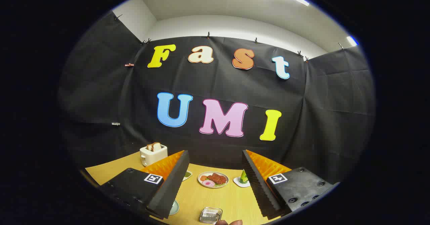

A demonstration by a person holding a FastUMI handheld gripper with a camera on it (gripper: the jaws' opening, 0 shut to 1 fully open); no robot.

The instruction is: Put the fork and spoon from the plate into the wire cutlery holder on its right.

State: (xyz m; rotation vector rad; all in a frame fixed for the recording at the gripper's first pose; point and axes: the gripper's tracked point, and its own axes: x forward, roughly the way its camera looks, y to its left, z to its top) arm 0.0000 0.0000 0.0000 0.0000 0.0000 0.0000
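Toaster [153, 153] with bread, far left on the wooden table [201, 198], beyond the left finger. Gripper [215, 181] fingers spread wide apart, holding nothing. Between them: a plate [213, 179] of food ahead, a wire holder [210, 215] nearer. Green cone [244, 177] just beside the right finger. Fork and spoon not discernible.

gripper [215, 184]: two long fingers [169, 181] set wide apart, nothing between them, inner faces ribbed with sawtooth ridges. each finger sits on blocky dark mount [131, 184]; square black-and-white marker tag [153, 178] on each mount. round screws on right mount.
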